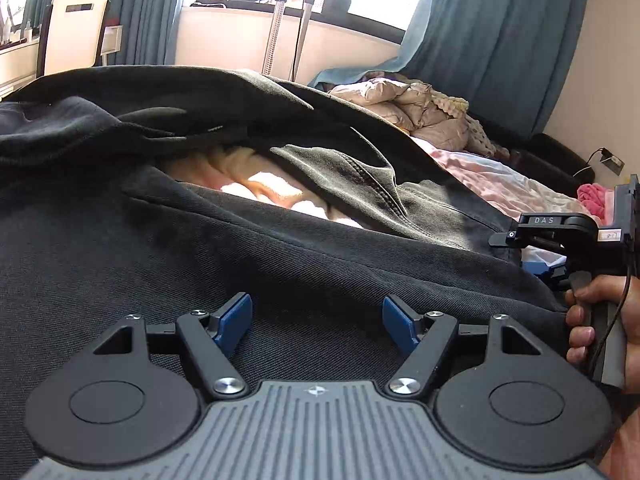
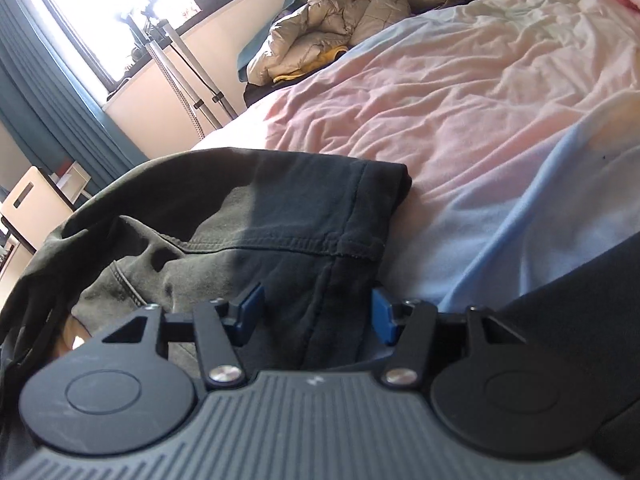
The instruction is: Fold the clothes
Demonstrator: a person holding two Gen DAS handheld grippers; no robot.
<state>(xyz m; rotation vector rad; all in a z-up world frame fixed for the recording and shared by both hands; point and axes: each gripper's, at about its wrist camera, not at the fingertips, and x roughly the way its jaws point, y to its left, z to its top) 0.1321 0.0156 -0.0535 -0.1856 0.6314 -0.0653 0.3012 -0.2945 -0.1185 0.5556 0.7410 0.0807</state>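
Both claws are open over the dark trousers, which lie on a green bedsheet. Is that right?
Not quite: the bedsheet is pink and pale blue, not green, as the right wrist view shows. The left claw and right claw are open over the dark trousers.

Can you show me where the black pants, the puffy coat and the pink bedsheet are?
black pants (image 2: 304,216): right wrist view, on the hemmed end.
puffy coat (image 2: 320,40): right wrist view, on its crumpled middle.
pink bedsheet (image 2: 420,120): right wrist view, on a wrinkled bare part.

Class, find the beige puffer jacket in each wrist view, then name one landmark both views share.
Left wrist: puffer jacket upper right of centre, beyond the dark garment.
Right wrist: puffer jacket top centre, at the far end of the bed.
Shared landmark: the metal stand below the window.
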